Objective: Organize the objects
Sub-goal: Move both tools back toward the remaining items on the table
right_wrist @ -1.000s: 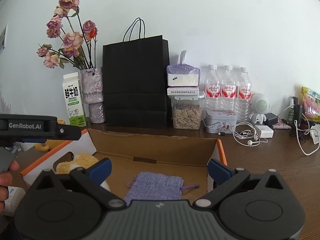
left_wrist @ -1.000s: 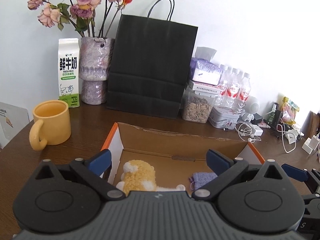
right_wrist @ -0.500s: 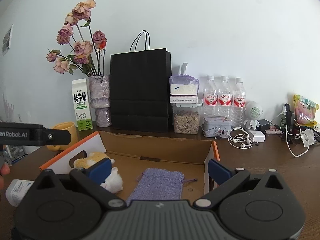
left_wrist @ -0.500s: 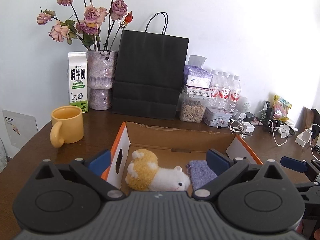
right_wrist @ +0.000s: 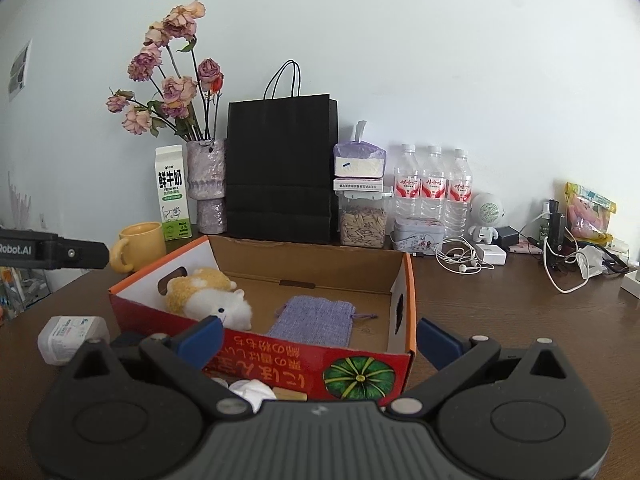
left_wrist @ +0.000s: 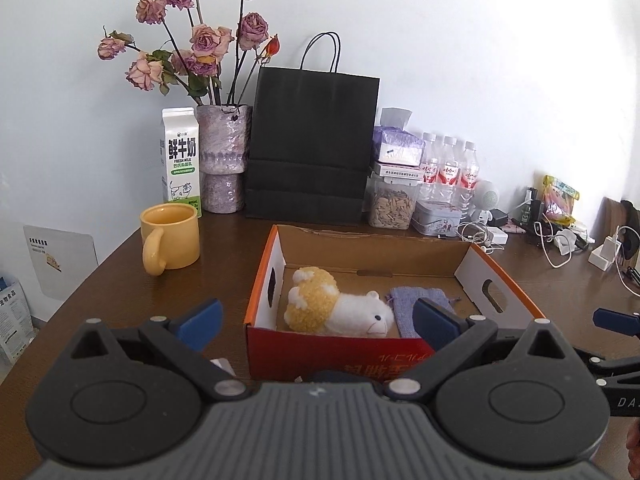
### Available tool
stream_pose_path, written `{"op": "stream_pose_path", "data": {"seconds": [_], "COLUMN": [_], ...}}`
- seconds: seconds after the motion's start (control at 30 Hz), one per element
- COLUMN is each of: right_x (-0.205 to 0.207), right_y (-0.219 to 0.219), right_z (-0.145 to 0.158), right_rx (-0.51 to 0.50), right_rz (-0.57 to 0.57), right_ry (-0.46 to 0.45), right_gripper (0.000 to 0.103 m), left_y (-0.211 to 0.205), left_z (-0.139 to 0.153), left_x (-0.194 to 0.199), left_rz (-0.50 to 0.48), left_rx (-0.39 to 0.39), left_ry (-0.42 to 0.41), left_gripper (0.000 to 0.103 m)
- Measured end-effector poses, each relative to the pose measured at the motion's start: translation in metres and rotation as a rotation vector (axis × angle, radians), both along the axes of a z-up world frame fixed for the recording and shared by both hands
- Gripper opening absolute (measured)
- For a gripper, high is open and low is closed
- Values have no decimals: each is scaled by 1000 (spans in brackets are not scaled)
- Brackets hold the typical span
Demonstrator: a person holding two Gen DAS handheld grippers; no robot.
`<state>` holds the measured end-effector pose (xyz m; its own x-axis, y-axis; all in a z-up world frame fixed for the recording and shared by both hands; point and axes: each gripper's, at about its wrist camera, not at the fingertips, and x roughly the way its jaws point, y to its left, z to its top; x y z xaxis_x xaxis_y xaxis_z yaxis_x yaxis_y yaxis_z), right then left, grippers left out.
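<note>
Both the left gripper (left_wrist: 316, 320) and right gripper (right_wrist: 320, 338) hold their jaws spread, empty. The plush sheep (left_wrist: 336, 308) lies inside the cardboard box (left_wrist: 264, 276) beside a lavender pouch (right_wrist: 312, 318); soft and light, it is probably best pinched round its woolly body.

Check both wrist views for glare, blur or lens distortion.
Left wrist view: the wall blows out toward upper right, the black bag bows with fisheye curvature, focus sharp. Right wrist view: even light, no motion blur, dark vignette corners, table edge curved.

Along the far wall stand a milk carton (left_wrist: 181, 157), a vase of dried roses (left_wrist: 225, 148), a black paper bag (left_wrist: 312, 148) and water bottles (right_wrist: 432, 188).
</note>
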<state>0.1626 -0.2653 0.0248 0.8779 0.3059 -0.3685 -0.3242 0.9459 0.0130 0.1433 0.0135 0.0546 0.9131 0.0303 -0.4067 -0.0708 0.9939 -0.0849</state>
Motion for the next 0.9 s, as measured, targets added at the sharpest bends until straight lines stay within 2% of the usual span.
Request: {"op": "stream_pose_path", "data": {"seconds": [0.43,0.9], "right_x": [-43,-47], "right_y": [-27,-50], "right_z": [-31,-57], "right_rx": [-37,-99], "right_rz": [-27,-41], "right_ry": [82,171], "right_gripper": [103,103], "left_y": [12,38], "left_z": [-29,-58], "left_x": [-43,-63], "left_rz": [3,60], "left_rx": [33,58], "left_ry": [59,145], "left_gripper": [103,103]}}
